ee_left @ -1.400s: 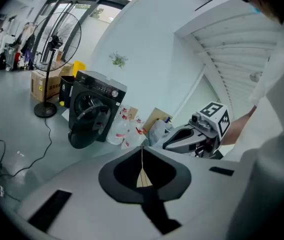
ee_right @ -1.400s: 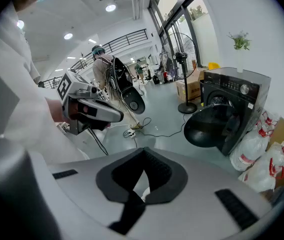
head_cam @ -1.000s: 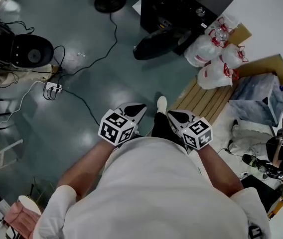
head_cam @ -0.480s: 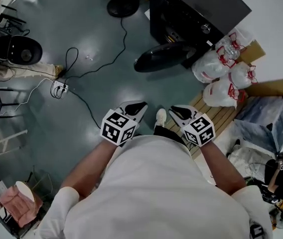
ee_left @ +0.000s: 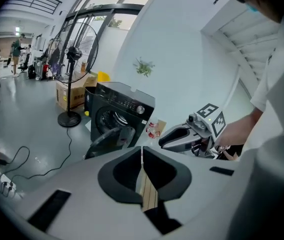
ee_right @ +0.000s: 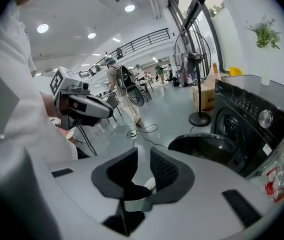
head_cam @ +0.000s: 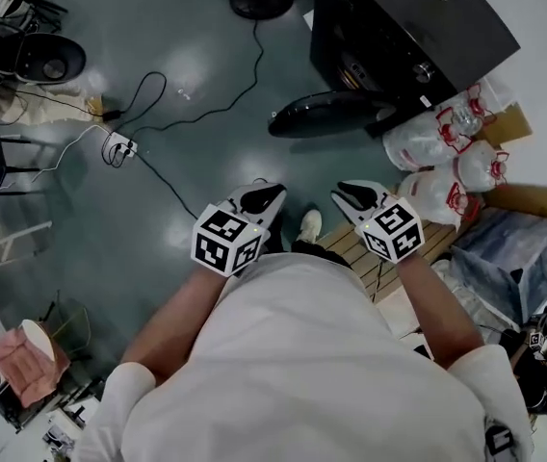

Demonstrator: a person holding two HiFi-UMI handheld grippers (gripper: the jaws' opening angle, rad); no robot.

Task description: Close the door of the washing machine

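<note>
The black front-loading washing machine point(head_cam: 399, 37) stands at the top right of the head view. Its round door point(head_cam: 326, 115) hangs wide open toward the floor. Both grippers are held in front of the person's chest, well short of the door. The left gripper point(head_cam: 259, 198) is shut, its tips meeting with nothing between them point(ee_left: 141, 151). In the right gripper view the machine point(ee_right: 252, 119) and its door point(ee_right: 207, 146) lie ahead to the right. The right gripper point(head_cam: 355, 195) has a gap between its jaws point(ee_right: 143, 156), which are opening, and it holds nothing.
White tied plastic bags point(head_cam: 437, 142) sit beside the machine, and a wooden pallet point(head_cam: 370, 248) lies below the right gripper. A power strip point(head_cam: 119, 145) and cables trail across the grey floor at left. A standing fan point(ee_left: 77, 59) and a cardboard box point(ee_left: 72, 93) stand beyond the machine.
The person has walked toward the washing machine, carrying both grippers forward. The bags and pallet now lie closer to the right gripper. The door has stayed open.
</note>
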